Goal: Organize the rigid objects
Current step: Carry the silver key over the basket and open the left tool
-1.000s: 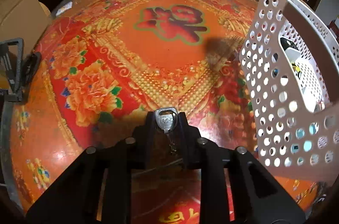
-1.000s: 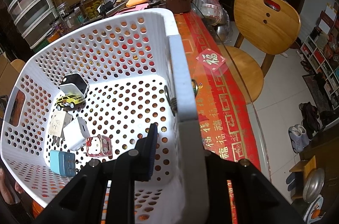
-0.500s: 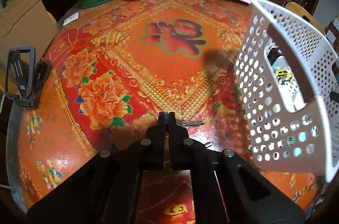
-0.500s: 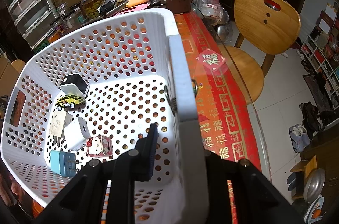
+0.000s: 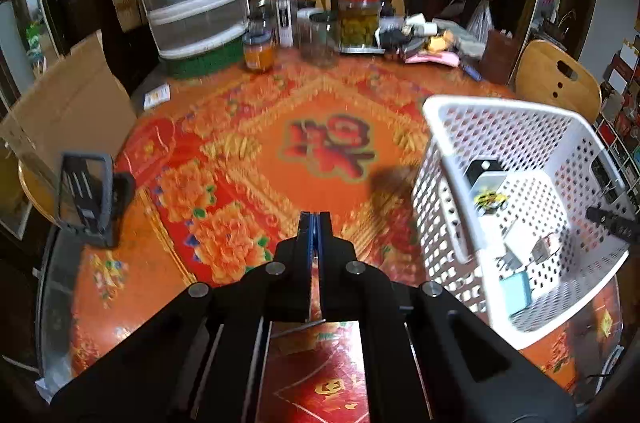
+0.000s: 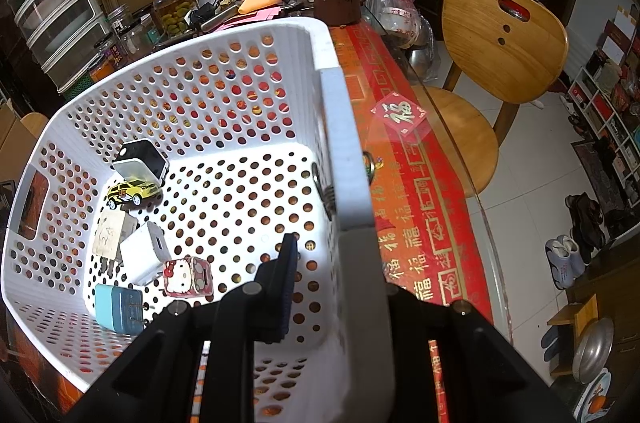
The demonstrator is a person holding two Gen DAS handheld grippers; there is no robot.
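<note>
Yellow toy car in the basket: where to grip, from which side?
Probably nose to tail on the yellow toy car, tongs straight down through the basket's open top. Walls block side entry; the black-and-white charger and a beige plug crowd its long sides, while both ends look free.

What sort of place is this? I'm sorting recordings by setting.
Most likely a home dining room: a round table crowded with food jars, wooden chairs beside it, and shoes on the tiled floor.

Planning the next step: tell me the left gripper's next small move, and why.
Probably swing the left gripper right, over the white perforated plastic basket: its jaws are shut beside the basket, which the right gripper clamps by its wall.
</note>
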